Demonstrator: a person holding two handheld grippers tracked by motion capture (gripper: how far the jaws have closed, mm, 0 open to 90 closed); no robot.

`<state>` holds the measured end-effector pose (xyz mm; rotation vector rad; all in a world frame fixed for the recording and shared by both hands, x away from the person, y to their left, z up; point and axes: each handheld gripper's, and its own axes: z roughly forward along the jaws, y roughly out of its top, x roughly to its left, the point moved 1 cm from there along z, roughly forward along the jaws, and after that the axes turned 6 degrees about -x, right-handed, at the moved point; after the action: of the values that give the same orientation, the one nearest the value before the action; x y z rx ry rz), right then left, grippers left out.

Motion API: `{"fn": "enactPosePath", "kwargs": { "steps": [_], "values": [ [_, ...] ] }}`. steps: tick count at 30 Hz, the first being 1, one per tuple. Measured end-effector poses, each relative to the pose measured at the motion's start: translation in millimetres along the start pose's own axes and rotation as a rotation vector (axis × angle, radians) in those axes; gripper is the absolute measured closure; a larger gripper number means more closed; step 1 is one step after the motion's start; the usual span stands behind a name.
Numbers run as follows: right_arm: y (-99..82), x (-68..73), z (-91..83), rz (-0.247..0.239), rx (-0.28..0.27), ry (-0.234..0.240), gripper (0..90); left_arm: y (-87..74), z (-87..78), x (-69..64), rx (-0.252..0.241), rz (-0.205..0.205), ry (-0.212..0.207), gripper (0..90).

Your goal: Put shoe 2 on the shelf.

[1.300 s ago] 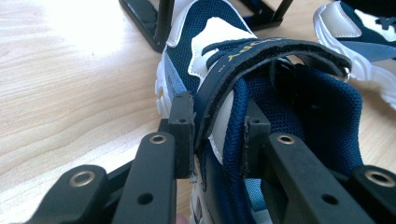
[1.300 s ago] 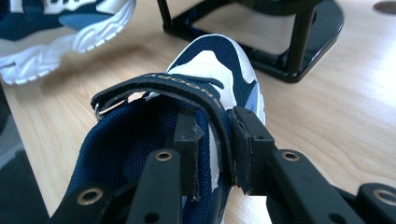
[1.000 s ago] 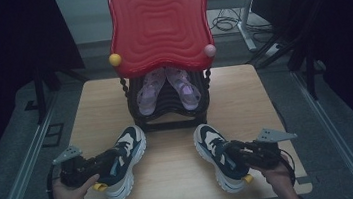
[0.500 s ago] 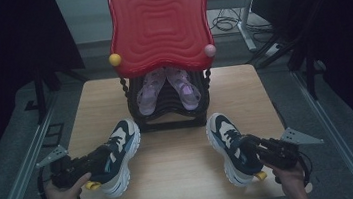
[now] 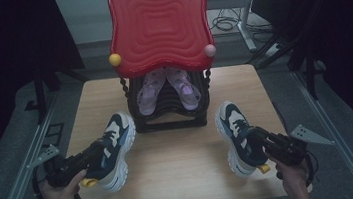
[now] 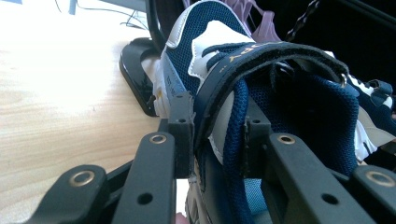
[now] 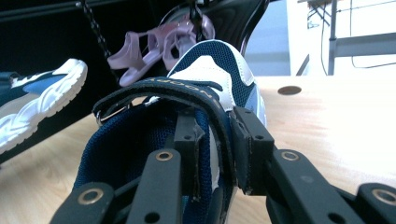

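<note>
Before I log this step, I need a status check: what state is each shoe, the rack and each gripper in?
Left sneaker: on the table, side wall clamped.
Right sneaker: on the table, side wall clamped.
Left gripper: shut on the left sneaker.
Right gripper: shut on the right sneaker.
Purple sandals: resting on the black rack.

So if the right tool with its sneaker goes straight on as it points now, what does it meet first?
Probably the black rack holding the pink sandals, since the right tool and its sneaker aim there; depth is unclear.
</note>
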<state>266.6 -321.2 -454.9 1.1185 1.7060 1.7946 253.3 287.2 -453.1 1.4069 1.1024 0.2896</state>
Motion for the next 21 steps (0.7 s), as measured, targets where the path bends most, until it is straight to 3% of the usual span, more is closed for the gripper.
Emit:
{"fn": "enactPosePath", "kwargs": {
  "steps": [7, 14, 21],
  "values": [
    [10.9, -5.3, 7.5, 0.021, -0.066, 0.005, 72.8, 11.2, 3.4, 6.2, -0.05, -0.038, -0.02, 72.0],
    [22.1, -9.2, 16.6, 0.037, -0.117, -0.01, 72.8, 27.1, 5.9, 12.8, -0.093, -0.055, -0.014, 72.0],
    [45.0, -7.7, 23.9, -0.01, -0.145, -0.03, 72.8, 53.7, 8.4, 17.4, -0.133, -0.067, -0.039, 72.0]
  ]
}}
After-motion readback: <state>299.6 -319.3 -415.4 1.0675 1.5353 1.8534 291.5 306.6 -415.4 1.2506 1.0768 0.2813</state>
